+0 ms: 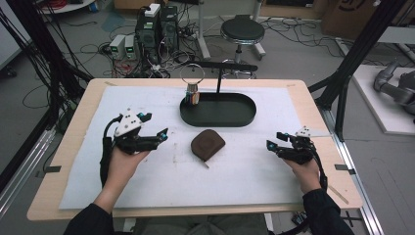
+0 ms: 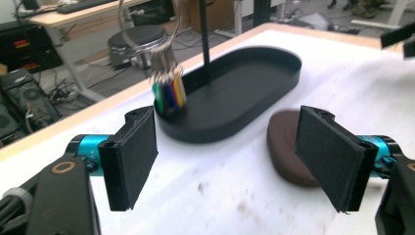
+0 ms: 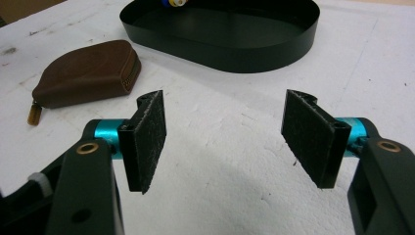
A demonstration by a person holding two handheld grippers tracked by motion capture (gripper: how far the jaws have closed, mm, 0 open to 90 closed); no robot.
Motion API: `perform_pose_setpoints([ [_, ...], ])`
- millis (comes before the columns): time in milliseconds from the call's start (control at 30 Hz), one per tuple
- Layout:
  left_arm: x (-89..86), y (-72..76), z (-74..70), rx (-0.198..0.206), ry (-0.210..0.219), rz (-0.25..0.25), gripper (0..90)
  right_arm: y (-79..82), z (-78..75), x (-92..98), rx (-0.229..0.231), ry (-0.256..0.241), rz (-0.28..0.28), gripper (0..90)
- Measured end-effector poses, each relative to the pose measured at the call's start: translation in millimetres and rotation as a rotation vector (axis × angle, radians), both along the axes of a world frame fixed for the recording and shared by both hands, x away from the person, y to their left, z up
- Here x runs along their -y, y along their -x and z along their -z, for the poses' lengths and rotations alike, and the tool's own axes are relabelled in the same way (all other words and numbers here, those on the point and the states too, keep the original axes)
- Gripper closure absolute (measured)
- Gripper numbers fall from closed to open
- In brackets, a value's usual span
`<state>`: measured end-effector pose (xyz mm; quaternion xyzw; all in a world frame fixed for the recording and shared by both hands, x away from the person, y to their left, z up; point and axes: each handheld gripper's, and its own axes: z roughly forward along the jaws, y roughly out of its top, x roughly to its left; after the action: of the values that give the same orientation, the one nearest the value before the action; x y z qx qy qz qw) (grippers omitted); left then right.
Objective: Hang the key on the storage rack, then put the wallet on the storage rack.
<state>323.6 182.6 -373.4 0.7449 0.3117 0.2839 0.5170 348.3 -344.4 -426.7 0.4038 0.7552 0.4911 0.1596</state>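
Pouch (image 1: 207,144): brown, rounded, zipped shut, lying flat.

Black claws (image 1: 155,131) — cyan fittings, brass screws, felt-faced pads — dark sleeves (image 1: 88,220)

Brown pouch (image 1: 207,144), black oval tray (image 1: 218,117), white mat (image 1: 147,181), black-and-turquoise tools.

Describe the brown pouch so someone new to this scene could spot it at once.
On the white mat lies a black oval tray. Just in front of the tray, between the two grippers, lies the pouch. It alone is brown, soft and zipped.
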Motion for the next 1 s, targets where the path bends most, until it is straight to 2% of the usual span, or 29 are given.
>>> perform_pose_setpoints([
  [133,-9.1,1.9,15.1,-0.043,0.005,-0.029,23.7,-0.5,0.0,0.8,0.001,-0.004,0.005,33.8],
  [233,-9.0,-0.4,20.6,-0.066,0.040,-0.025,23.7,-1.2,0.1,0.6,0.005,-0.005,0.004,33.8],
  [333,-2.4,-3.5,24.7,-0.073,0.038,-0.002,23.7,-1.9,0.1,0.6,0.007,-0.006,0.010,33.8],
  [500,15.1,-9.6,32.0,-0.116,0.045,0.047,25.0,-1.9,0.0,0.5,0.009,0.005,0.009,33.8],
  [667,33.6,-17.4,39.2,-0.193,0.068,0.092,30.0,-1.9,0.3,-1.2,0.011,0.017,-0.001,33.8],
  [767,43.4,-21.4,43.8,-0.233,0.056,0.110,33.5,-1.3,0.1,-2.1,0.013,0.022,-0.005,33.9],
  [900,51.5,-27.6,49.3,-0.298,0.069,0.107,38.0,-0.5,0.1,-3.0,0.012,0.032,-0.010,33.9],
  [1000,54.1,-32.8,52.5,-0.347,0.094,0.107,43.1,0.2,-0.1,-3.8,0.017,0.039,-0.013,33.9],
])
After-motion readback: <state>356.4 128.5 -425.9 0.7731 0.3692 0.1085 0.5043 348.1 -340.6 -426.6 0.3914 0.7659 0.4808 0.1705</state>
